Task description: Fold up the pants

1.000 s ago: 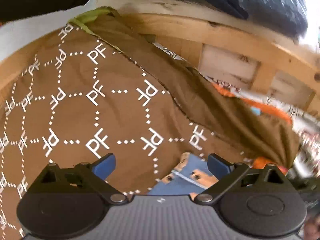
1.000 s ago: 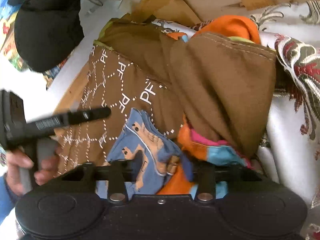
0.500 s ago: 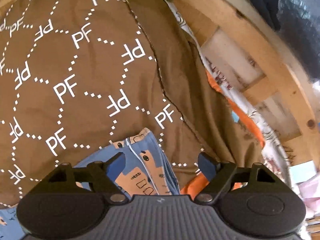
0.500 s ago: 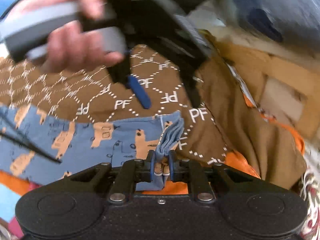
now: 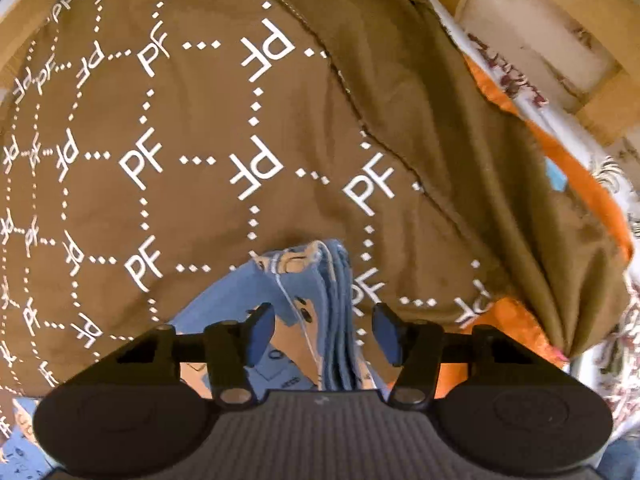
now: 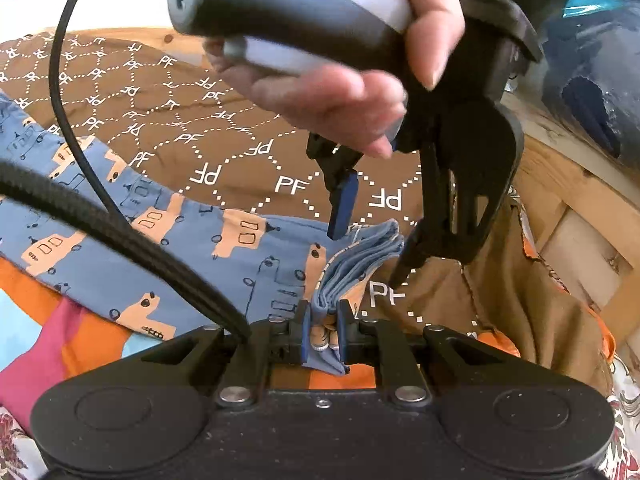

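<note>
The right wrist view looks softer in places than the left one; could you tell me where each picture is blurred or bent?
Right wrist view: the hand close to the lens is soft, while the blue pants stay crisp. Left wrist view: sharp centrally on the brown PF cloth; fisheye bends its dotted lines toward the edges, with smearing at the right rim.

Both rigs are looking pretty much the same: a wide black base with two round caps showing at the corners, black linkage arms running forward, silver pivot screws sitting where the arms meet the base. The left gripper (image 5: 324, 330) is wearing blue pads (image 5: 262, 330) on its fingertips and a ribbed grey top plate. The right gripper (image 6: 321, 330) is sporting a grainy black plate with one small centre screw. The left one's handle (image 6: 288, 12) is showing dark grey with pale grey panels. A braided black cable (image 6: 120, 236) and a thinner smooth one are trailing across the right view.
</note>
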A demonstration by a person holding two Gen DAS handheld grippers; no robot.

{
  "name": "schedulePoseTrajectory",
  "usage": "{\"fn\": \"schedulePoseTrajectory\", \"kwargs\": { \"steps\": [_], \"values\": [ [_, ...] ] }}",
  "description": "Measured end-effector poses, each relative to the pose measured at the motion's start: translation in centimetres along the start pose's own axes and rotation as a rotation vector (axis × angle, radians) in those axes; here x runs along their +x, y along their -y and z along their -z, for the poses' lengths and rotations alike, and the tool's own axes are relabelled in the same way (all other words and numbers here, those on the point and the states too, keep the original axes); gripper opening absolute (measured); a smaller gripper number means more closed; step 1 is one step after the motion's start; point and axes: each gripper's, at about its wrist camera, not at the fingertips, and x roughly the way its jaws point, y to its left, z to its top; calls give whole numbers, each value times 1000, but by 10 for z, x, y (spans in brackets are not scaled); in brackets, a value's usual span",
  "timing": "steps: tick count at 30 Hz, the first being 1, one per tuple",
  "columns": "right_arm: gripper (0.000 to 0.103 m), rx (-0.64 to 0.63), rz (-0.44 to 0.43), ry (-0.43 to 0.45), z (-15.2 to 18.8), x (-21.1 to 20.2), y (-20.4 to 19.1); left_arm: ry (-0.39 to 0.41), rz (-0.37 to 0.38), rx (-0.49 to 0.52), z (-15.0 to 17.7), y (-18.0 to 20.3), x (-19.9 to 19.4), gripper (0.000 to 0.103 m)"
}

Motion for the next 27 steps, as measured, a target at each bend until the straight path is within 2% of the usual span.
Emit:
{"fn": "schedulePoseTrajectory", "kwargs": {
  "steps": [1, 2, 4, 5, 7, 11, 13, 15, 17, 21, 27],
  "values": [
    [14, 1, -4, -1, 0, 0, 0, 4, -13, 1, 1, 0, 0, 53],
    [14, 0, -5, -1, 0, 0, 0, 6, -19, 0, 1, 0, 1, 40],
    [14, 2, -7, -2, 0, 0, 3, 2, 6, -12, 2, -4, 1, 22],
    [14, 6, -8, -4, 0, 1, 5, -1, 20, -24, 3, -7, 1, 17],
    [17, 23, 0, -6, 0, 2, 9, 8, 41, -39, 7, -14, -2, 13],
    [34, 47, 10, -10, 1, 5, 12, 25, 92, -50, 14, -27, -9, 12],
    [35, 58, 4, -20, 2, 9, 14, 29, 122, -71, 17, -35, -11, 12],
    [31, 59, 2, -18, 3, 10, 13, 31, 145, -93, 20, -44, -14, 11],
    [17, 50, -4, -8, 3, 11, 12, 35, 166, -114, 25, -55, -18, 11],
    [15, 54, -39, 58, 2, 3, 9, 60, 194, -155, 40, -82, -27, 11],
    [14, -26, -105, 152, -5, -12, -22, 111, 241, -215, 78, -130, -53, 11]
  ]
}}
